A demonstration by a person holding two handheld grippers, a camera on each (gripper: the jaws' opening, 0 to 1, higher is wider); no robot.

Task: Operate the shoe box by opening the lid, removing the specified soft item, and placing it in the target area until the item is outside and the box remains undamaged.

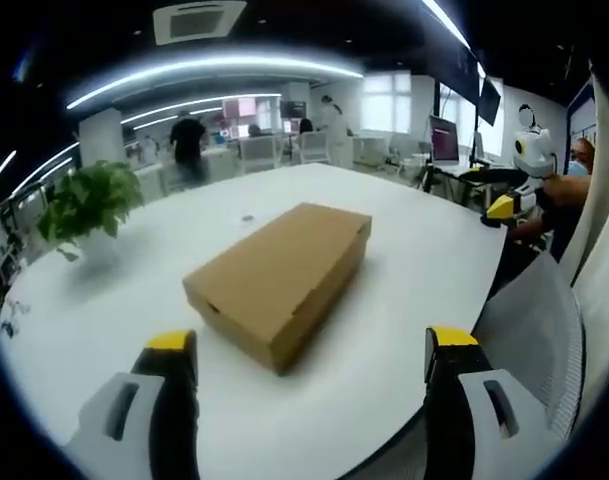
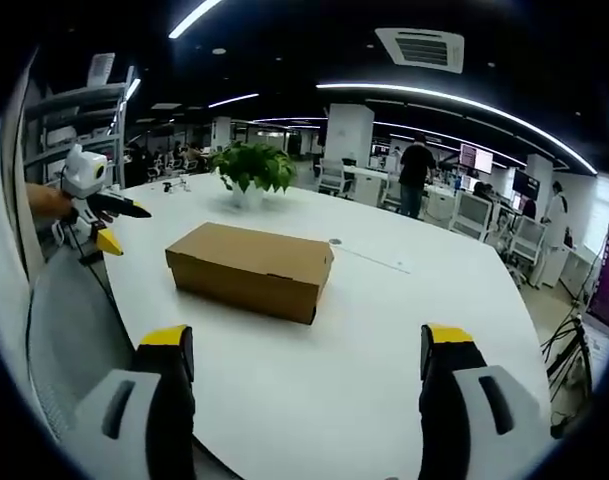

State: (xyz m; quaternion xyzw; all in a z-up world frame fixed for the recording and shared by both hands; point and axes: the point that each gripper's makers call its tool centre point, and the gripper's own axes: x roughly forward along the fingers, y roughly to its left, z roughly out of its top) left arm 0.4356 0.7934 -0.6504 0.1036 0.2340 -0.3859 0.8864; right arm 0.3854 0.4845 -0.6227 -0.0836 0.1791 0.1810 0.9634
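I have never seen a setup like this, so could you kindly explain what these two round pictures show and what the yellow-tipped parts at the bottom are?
A person holds a two-jaw gripper in each hand, and each carries a fisheye camera. The left gripper shows in the left gripper view, the right gripper in the right gripper view. Both are open and hold nothing. A closed cardboard box lies on a white table, with a potted plant near the far edge. Each view also catches the other gripper at its side.

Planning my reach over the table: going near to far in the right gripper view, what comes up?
Right tool, jaws apart → closed cardboard shoe box → potted plant → people at desks beyond the table.
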